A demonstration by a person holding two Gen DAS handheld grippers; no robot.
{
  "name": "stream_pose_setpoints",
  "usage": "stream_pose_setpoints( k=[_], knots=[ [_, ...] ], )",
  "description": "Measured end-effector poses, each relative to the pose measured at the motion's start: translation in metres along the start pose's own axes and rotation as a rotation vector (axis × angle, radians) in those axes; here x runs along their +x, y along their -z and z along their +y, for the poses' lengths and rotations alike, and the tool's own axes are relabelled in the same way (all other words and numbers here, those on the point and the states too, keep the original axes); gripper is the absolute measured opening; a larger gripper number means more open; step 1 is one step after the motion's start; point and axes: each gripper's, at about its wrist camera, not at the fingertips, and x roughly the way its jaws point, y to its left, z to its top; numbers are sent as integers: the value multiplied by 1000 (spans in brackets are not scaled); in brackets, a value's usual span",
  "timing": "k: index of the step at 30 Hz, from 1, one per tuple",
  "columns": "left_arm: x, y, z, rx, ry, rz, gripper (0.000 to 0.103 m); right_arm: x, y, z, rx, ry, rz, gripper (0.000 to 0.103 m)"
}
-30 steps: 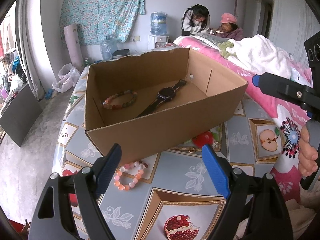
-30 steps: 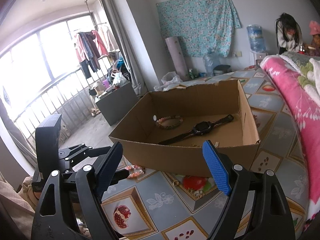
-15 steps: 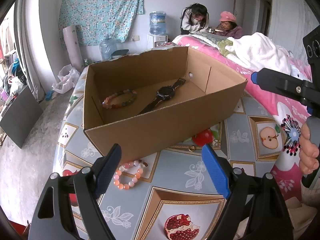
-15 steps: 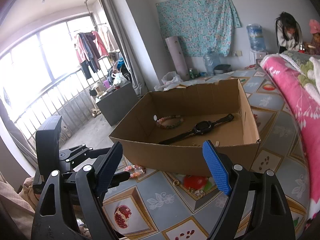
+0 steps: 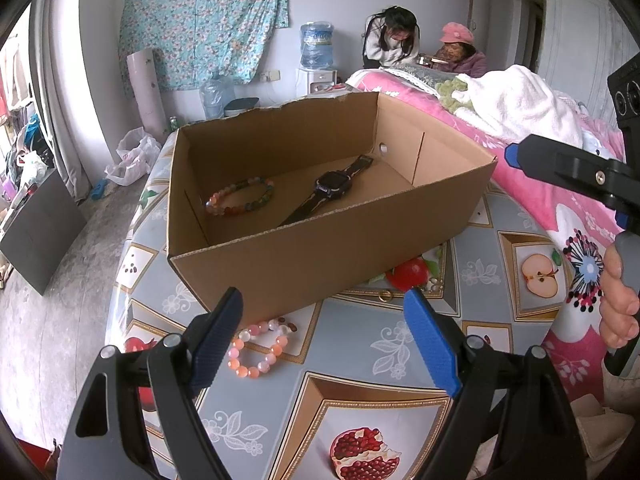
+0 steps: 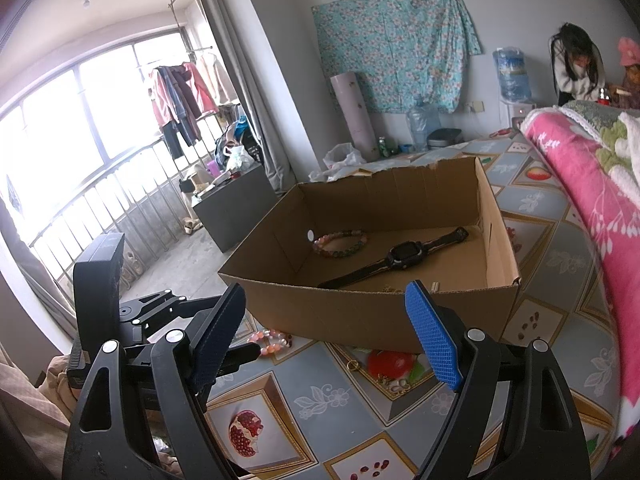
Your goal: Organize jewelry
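Note:
An open cardboard box point(image 5: 320, 264) stands on the table's patterned cloth point(image 5: 360, 360). Inside it lie a multicolour bead bracelet point(image 5: 256, 205) and a black watch point(image 5: 332, 186). A pink and orange bead bracelet point(image 5: 277, 350) lies on the cloth just in front of the box's near left corner. A small gold ring point(image 5: 385, 297) lies by the red fruit print. My left gripper point(image 5: 322, 300) is open and empty, hovering in front of the box with the pink bracelet beside its left finger. My right gripper point(image 6: 325, 292) is also open and empty, facing the box point(image 6: 360, 320) from the other side.
A bed with a pink blanket point(image 6: 592, 208) borders the table on the right. Two people point(image 5: 400, 44) sit at the far end of the room. The table's left edge drops to the floor point(image 5: 52, 312). A hand point(image 5: 616, 304) holds the right gripper's handle.

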Motion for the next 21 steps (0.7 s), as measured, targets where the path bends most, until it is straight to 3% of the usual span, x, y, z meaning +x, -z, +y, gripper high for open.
stream_pose_setpoints(
  k=[21],
  knots=[
    [0, -1, -1, 1, 0, 1, 81, 0, 0, -1, 1, -1, -1, 78]
  ],
)
